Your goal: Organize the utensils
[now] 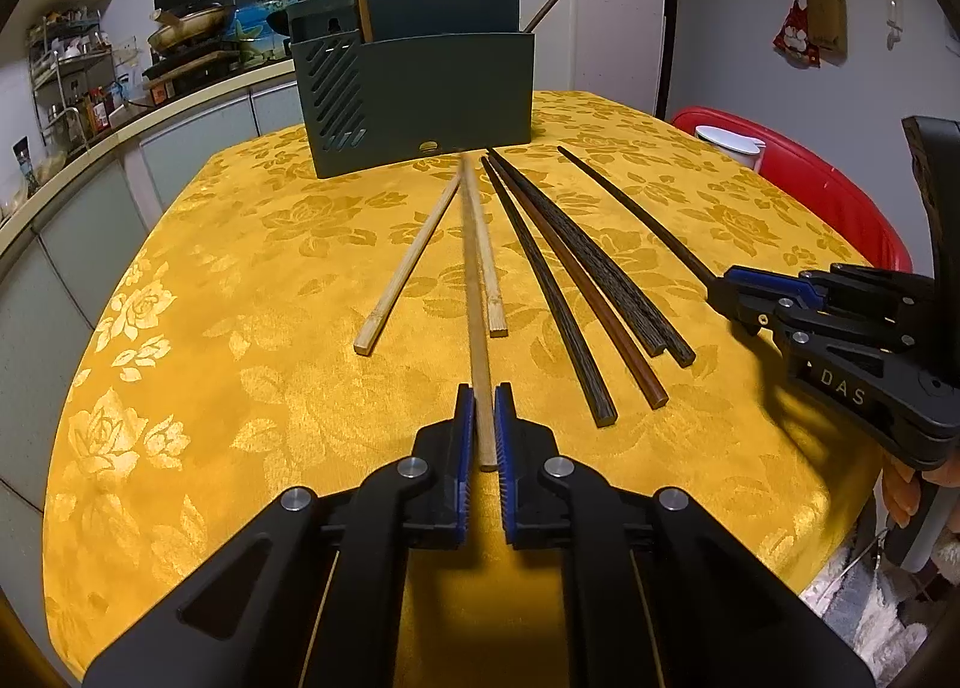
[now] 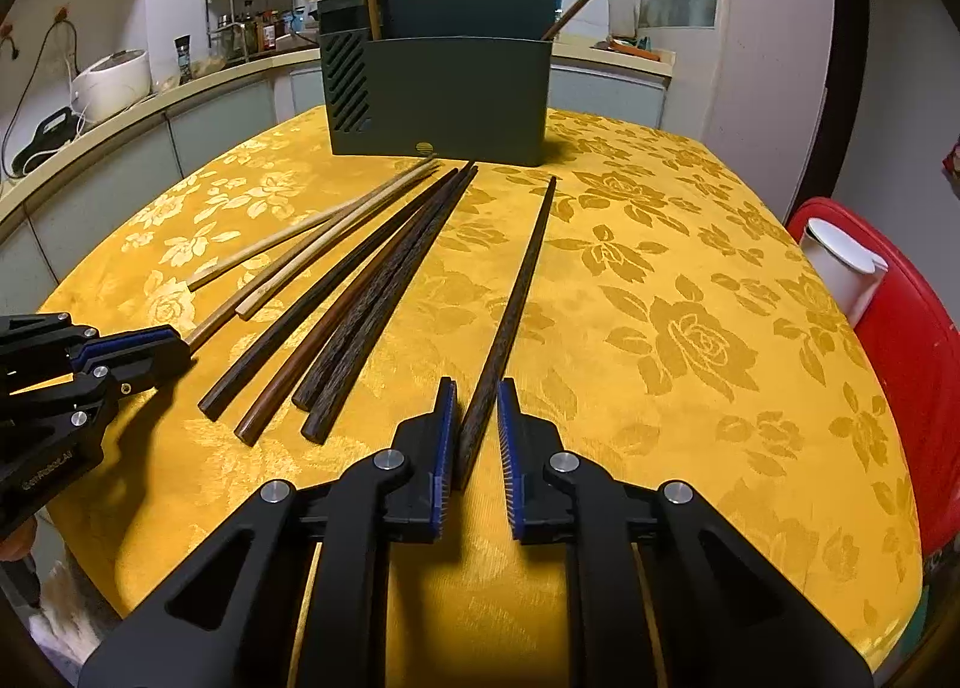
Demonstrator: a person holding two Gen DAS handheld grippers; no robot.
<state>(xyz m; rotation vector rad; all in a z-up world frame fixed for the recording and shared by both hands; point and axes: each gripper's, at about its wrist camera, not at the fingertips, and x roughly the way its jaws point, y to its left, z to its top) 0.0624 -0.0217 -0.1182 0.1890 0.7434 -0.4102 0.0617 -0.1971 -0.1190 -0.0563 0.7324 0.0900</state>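
A dark green utensil holder (image 1: 420, 88) (image 2: 441, 94) stands at the table's far side with one light and one dark chopstick upright in it. Several chopsticks lie on the yellow cloth. My left gripper (image 1: 483, 397) is open, its pads astride the near end of a light wooden chopstick (image 1: 474, 280) with a gap on each side. My right gripper (image 2: 477, 391) is open astride the thick end of a lone dark chopstick (image 2: 516, 304); it also shows in the left wrist view (image 1: 729, 292). Two pale bamboo chopsticks (image 1: 414, 256) and several dark ones (image 1: 576, 292) lie between.
The round table (image 1: 240, 328) carries a yellow floral cloth. A red chair (image 2: 900, 316) with a white cup (image 2: 840, 268) on it stands at the right edge. A kitchen counter (image 1: 90, 148) with cookware runs along the back left.
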